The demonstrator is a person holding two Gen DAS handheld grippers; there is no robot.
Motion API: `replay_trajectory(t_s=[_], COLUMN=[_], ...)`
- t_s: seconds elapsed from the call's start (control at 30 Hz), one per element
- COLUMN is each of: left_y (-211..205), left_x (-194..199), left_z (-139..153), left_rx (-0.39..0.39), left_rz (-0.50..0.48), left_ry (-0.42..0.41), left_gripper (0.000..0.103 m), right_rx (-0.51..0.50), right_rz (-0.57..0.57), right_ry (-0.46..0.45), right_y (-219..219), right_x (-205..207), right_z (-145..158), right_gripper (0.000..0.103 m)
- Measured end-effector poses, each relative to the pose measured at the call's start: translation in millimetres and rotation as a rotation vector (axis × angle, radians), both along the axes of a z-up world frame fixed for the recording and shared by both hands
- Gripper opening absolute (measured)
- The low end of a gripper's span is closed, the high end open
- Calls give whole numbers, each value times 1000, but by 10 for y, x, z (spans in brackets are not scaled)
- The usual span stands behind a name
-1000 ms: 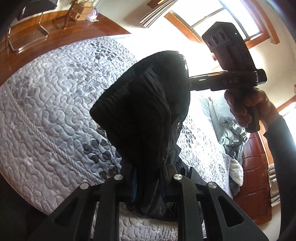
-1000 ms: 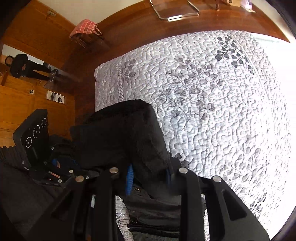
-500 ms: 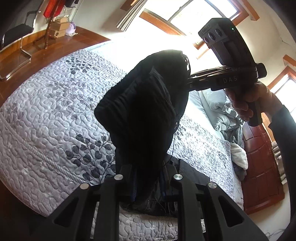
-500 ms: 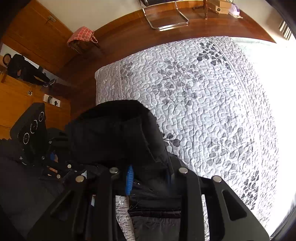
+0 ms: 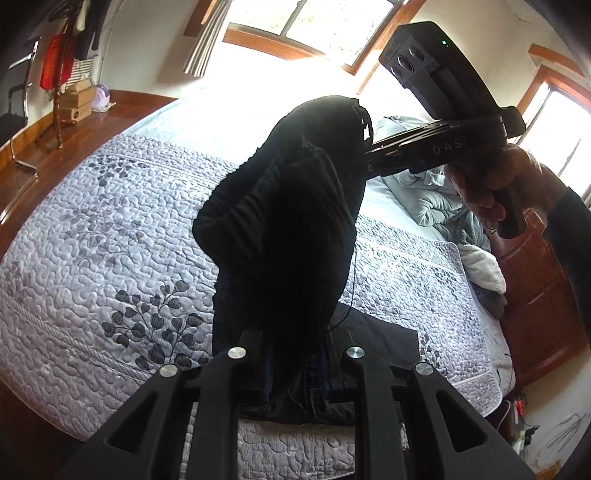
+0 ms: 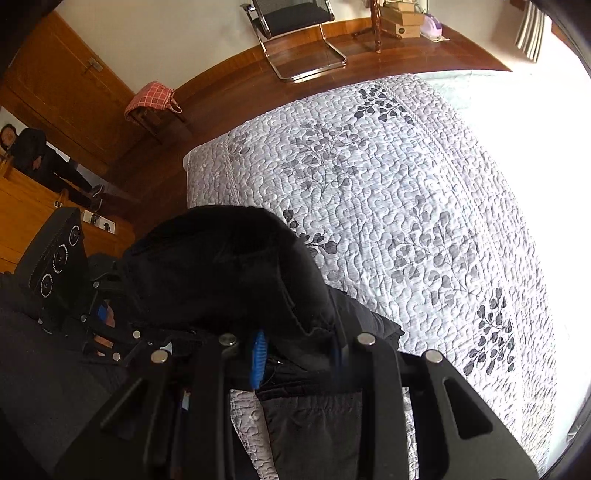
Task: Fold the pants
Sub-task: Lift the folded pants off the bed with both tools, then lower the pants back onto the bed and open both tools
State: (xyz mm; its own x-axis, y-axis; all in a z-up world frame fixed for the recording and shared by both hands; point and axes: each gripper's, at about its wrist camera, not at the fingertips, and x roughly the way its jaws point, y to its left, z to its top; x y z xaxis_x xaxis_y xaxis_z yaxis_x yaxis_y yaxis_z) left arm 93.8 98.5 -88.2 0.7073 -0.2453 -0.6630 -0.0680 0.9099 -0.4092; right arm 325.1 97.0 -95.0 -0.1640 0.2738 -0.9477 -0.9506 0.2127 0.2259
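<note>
Both claws, left claw (image 5: 295, 363) and right claw (image 6: 297, 356), pinch black pants (image 5: 284, 236) above the quilted bed (image 6: 406, 192); wooden floor (image 6: 236, 88) at 12 o'clock.

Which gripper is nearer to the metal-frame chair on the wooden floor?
Left, probably. The left gripper grips the pants on the chair side; the right gripper grips them farther away.

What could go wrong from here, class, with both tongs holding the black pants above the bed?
1. The thick black fabric pants bunch between the left tongs and right tongs; laid down so, the fold may come out uneven.
2. The hanging lower part already lies rumpled on the grey leaf-patterned quilt and may crease underneath.
</note>
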Motion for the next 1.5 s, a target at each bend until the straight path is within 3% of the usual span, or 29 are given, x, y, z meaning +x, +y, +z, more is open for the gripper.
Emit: replay_trajectory(t_s=[0.47,0.83,1.27,1.5], left_y=[-1430,-2621,-3179,-3276], left_x=[161,253,325,325], left_z=[-33,-537,-1114,-1349], left_rx=[214,365,491,481], left_rz=[-173,-334,-430,-491], left_ry=[-14,18,88,141], left_gripper=[19,20,25,40], right_rx=[37,32,21,29], right_rz=[-95,-190,-229,-359], right_ry=[-1,16,2,28], right_y=[-1300,-2490,-3194,-3734], right_x=[41,30,-4,-66], right_z=[-85,-612,-1147,-1363], right_gripper=[26,27,35,40])
